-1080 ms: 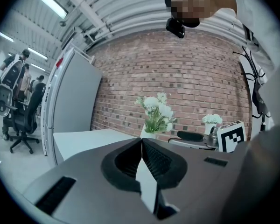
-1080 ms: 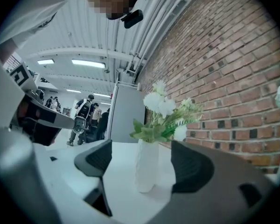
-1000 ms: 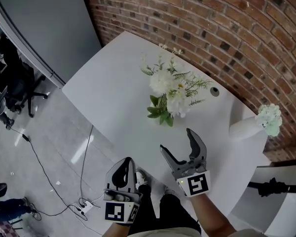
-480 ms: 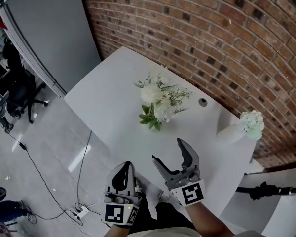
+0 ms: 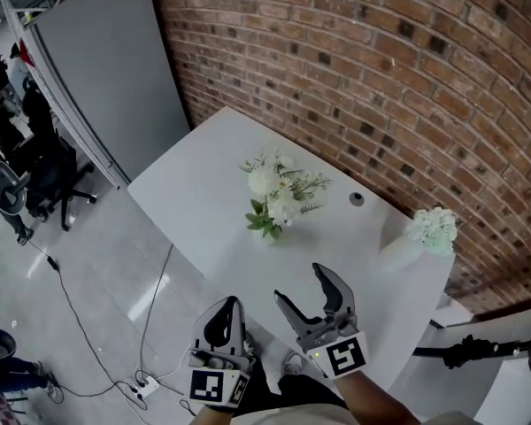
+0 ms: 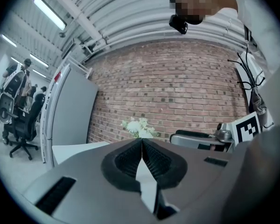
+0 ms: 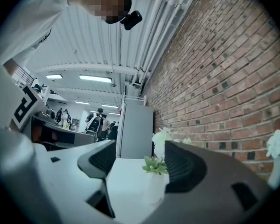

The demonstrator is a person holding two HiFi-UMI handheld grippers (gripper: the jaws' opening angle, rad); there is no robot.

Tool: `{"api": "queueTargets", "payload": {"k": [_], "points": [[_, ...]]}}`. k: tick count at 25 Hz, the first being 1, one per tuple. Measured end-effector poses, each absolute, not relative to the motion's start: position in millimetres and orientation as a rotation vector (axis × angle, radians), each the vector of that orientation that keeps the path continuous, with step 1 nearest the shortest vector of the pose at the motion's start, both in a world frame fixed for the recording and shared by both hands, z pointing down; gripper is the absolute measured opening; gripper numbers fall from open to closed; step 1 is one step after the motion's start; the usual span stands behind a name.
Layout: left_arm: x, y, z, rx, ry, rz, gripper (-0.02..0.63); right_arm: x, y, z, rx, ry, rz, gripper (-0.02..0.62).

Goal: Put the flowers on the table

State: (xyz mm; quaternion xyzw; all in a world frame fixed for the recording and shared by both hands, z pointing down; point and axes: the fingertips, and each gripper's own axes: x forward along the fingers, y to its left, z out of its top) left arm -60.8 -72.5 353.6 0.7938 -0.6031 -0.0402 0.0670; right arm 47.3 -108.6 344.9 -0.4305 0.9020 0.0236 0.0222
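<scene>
White table [image 5: 195,180] meets a brick wall [image 5: 380,60], flowers [image 5: 273,193] at frame centre, grey floor [image 5: 88,264] lower left; left gripper [image 5: 231,302] pinched together, right gripper [image 5: 299,283] empty, jaws closing.

White flowers [image 5: 276,191] with green leaves stand upright in a white vase [image 7: 155,186] near the middle of the white bench [image 5: 195,193]. A second bunch [image 5: 434,228], pale green-white, stands in its own white vase at the bench's right end, well apart.
</scene>
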Motion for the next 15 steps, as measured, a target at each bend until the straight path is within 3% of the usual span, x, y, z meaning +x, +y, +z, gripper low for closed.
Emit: {"api": "queueTargets", "payload": {"k": [2,15], "points": [[-55,-67,349,2.395,-1.820,-0.120,0.008,52,-102,340,-1.327,2.791,0.079,0.308],[-30,-38,328,2.395,-1.872,-0.115,0.008,68,-70,327,-1.233,2.808,0.049,0.189]]}}
